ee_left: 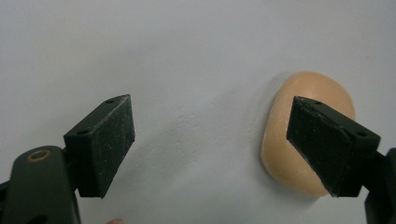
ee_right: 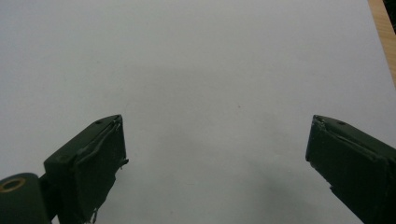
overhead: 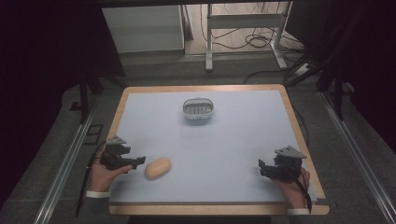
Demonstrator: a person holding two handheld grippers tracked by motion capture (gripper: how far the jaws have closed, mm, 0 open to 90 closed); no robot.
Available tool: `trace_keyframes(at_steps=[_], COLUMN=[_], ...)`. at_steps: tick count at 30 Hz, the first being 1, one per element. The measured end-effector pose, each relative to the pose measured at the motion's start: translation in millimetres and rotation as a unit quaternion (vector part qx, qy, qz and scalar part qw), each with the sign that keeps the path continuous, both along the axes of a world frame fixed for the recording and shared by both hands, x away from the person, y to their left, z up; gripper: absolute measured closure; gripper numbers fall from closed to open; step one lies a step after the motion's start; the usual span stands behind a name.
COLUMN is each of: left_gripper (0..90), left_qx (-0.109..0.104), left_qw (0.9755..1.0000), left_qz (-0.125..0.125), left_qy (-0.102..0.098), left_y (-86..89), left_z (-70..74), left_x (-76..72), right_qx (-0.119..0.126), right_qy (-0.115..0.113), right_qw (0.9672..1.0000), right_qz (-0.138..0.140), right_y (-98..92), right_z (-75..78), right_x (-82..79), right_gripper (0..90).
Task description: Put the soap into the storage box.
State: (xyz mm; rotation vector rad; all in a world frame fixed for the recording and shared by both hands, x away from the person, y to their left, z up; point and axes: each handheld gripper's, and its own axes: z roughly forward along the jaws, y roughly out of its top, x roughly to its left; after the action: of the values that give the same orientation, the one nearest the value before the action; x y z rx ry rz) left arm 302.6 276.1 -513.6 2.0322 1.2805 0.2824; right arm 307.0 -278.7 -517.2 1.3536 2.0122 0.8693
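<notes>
Two grippers rest near you: your left gripper has wide, empty jaws just left of the tan oval bread roll on the bench; your right gripper gapes too.

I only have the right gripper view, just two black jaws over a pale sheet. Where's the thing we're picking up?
Observer: A tan, potato-shaped lump lies near the table's front left, beside the left gripper.
Operator: Is the left gripper holding it?
Observer: No. In the left gripper view its jaws stand wide open, and the lump sits behind the right-hand jaw, not between them.
Operator: Anything else on the table?
Observer: A small grey basket stands at the far middle, apart from both grippers.
</notes>
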Motion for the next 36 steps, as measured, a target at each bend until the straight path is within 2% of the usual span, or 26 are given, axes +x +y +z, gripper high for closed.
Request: trace_keyframes(at_steps=[6,8,12,36], left_gripper=[15.5,15.5,15.5,15.4], left_qx=[0.0,0.001,0.003,0.011], left_qw=[1.0,1.0,1.0,0.9999], left_qz=[0.004,0.005,0.005,0.004], left_qy=[0.003,0.003,0.0,0.001], left_y=[1.4,1.5,2.0,-0.5], left_z=[-0.8,-1.0,-0.8,-0.3], left_x=[0.1,0.1,0.2,2.1], right_qx=[0.008,0.014,0.02,0.009], right_qy=[0.002,0.012,0.011,0.008], right_qw=[1.0,0.9997,0.9996,0.9999], right_qz=[0.001,0.013,0.017,0.005], right_y=[-5.4,-7.5,-7.6,-11.2], right_z=[-1.1,-1.2,-0.2,-1.0], right_x=[-1.5,-1.2,-1.9,-5.4], right_gripper=[5.9,7.3,7.3,7.3])
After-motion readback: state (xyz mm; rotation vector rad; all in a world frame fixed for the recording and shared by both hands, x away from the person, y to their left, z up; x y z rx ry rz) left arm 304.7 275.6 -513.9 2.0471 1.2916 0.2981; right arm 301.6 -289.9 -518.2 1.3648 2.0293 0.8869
